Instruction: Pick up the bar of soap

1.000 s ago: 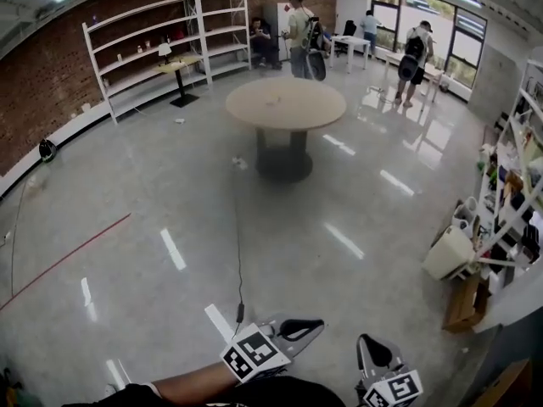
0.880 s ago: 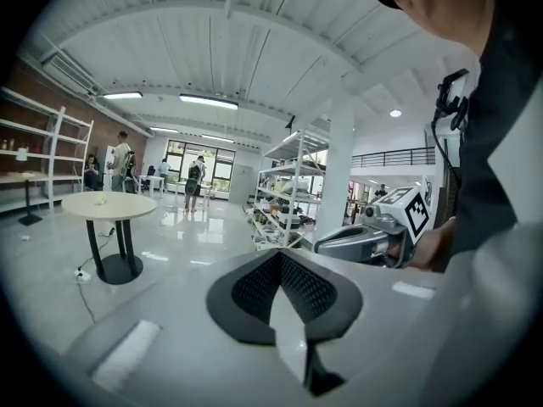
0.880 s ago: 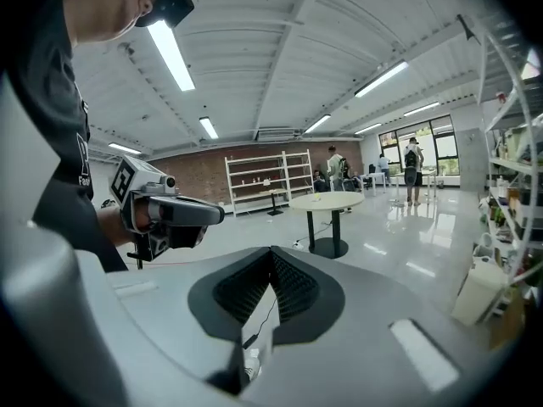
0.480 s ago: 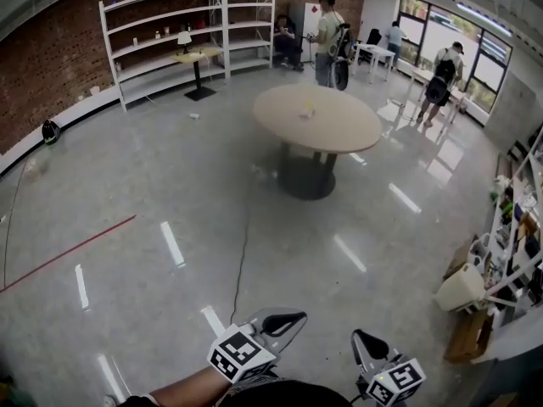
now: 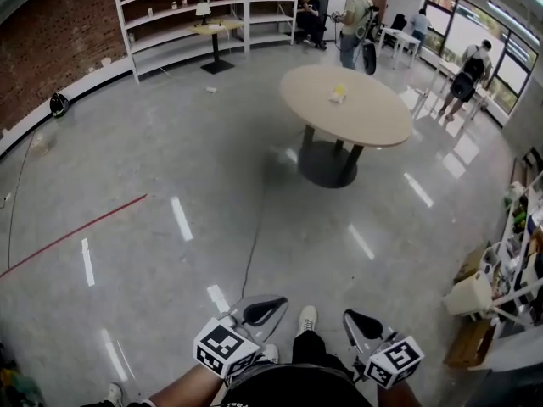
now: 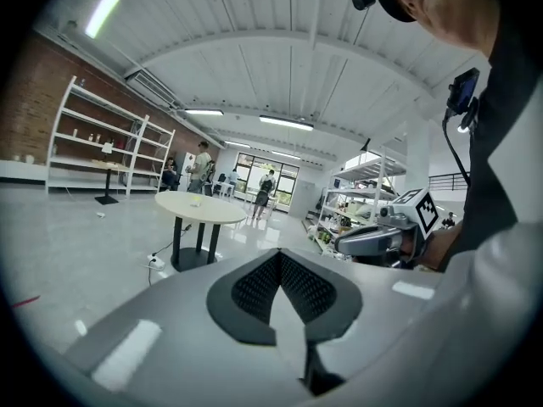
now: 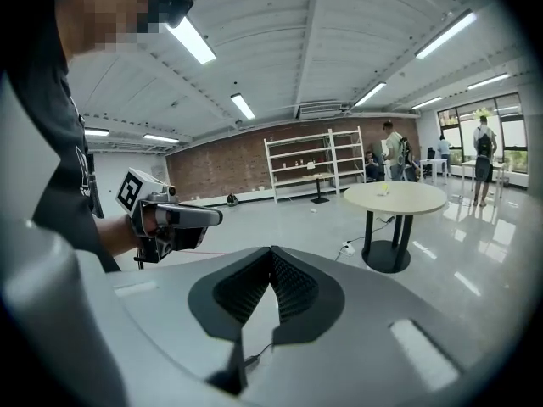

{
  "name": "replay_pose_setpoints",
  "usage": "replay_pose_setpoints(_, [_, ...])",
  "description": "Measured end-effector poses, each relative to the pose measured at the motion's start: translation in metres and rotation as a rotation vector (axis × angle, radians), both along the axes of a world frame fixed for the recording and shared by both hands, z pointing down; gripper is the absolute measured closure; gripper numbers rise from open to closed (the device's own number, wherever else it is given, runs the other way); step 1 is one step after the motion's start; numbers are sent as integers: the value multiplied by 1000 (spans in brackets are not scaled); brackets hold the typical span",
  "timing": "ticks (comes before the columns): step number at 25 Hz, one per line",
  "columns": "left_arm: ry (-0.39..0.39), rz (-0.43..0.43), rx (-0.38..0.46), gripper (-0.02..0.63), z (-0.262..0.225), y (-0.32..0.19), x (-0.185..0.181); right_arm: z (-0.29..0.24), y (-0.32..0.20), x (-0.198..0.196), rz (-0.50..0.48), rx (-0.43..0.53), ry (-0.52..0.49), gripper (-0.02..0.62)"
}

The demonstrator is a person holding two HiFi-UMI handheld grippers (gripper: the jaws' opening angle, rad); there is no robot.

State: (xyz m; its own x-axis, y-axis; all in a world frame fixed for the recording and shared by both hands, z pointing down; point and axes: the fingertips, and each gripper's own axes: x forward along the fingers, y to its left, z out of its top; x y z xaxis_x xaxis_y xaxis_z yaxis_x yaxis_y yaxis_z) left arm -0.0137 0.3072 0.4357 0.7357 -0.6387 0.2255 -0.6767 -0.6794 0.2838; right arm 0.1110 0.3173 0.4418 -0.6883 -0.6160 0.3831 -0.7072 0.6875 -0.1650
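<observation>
A small yellowish object, probably the bar of soap (image 5: pixel 338 94), lies on the round beige table (image 5: pixel 373 121) far ahead across the floor. It also shows as a tiny speck on the table (image 6: pixel 199 208) in the left gripper view and on the table (image 7: pixel 394 197) in the right gripper view. My left gripper (image 5: pixel 263 310) and right gripper (image 5: pixel 361 322) are held side by side at the bottom of the head view, pointing toward the table. Both are shut and empty: the left gripper (image 6: pixel 280 257) and the right gripper (image 7: pixel 271 253) each have their jaws meeting with nothing between them.
A black cable (image 5: pixel 254 236) runs over the grey floor toward the table's base (image 5: pixel 331 164). White shelves (image 5: pixel 187 15) stand along the brick wall, with a small lamp table (image 5: pixel 212 32) before them. Several people (image 5: pixel 355 19) stand beyond the table. Stocked racks and boxes (image 5: pixel 475 299) line the right side.
The table has come nearer and shifted right and lower in the head view as I walk toward it. Both grippers stay low in front of me, shut.
</observation>
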Motion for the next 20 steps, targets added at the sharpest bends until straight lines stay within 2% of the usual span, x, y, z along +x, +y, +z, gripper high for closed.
replay_pose_setpoints(6, [-14, -95, -18, 600, 9, -53, -41, 2, -70, -38, -91, 14, -13, 589])
replay_pose_setpoints(12, [-43, -196, -49, 600, 18, -125, -62, 14, -155, -58, -169, -2, -30, 589])
replay_pose_setpoints(16, [-54, -204, -25, 600, -12, -193, -59, -7, -229, -64, -212, 20, -54, 589])
replay_pose_setpoints(20, [-85, -203, 3, 600, -27, -265, -42, -14, -301, -52, -226, 35, -68, 589])
